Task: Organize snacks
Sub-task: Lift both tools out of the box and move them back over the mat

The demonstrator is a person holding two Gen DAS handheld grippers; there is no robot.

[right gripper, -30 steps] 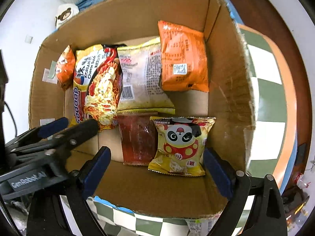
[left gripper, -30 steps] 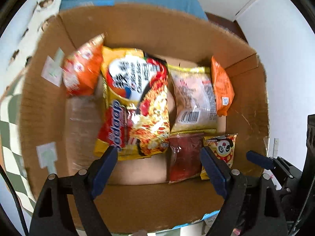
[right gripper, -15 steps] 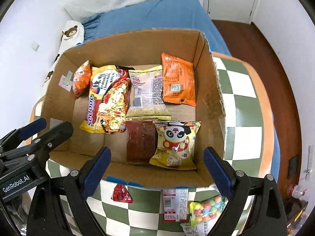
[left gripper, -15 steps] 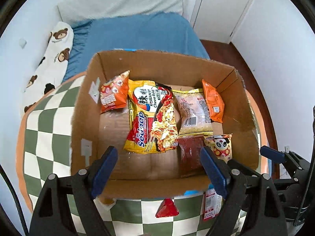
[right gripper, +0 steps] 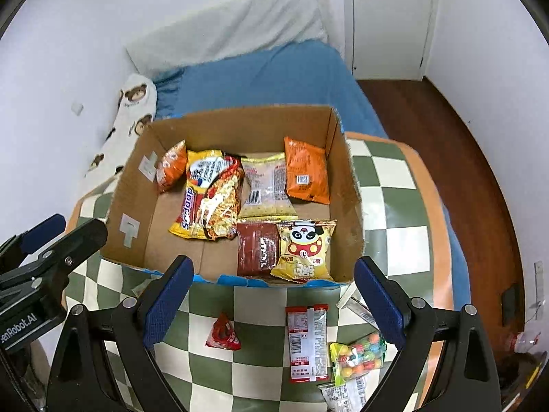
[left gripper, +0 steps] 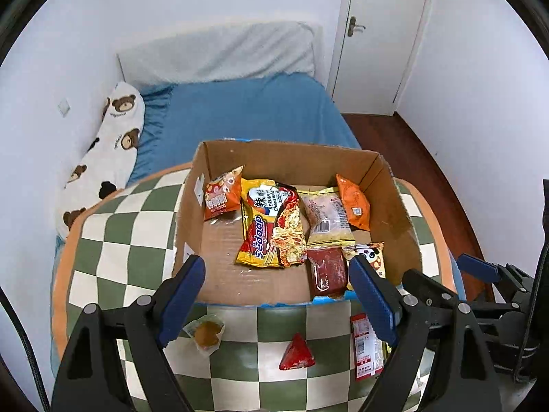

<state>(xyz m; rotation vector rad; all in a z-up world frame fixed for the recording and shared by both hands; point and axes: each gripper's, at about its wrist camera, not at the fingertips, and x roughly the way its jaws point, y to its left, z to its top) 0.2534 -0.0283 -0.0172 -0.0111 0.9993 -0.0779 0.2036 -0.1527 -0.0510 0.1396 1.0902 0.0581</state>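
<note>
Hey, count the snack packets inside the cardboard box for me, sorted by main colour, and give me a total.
Orange packets: 2, a small one at the left wall and a flat one at the right.
Yellow packets: 3, the noodle pack, the pale packet, the panda bag.
Dark red pouch: 1.
Total: 6.

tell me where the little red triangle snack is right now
The red triangle snack lies on the checkered cloth just outside the cardboard box's near wall, left of the red-and-white flat packet.

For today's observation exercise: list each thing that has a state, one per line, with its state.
Cardboard box: open, partly filled.
Door: closed.
Left gripper: open, empty.
Right gripper: open, empty.
Red triangular packet: outside the box, on the checkered cloth.
Candy bag: sealed, outside the box.
</note>
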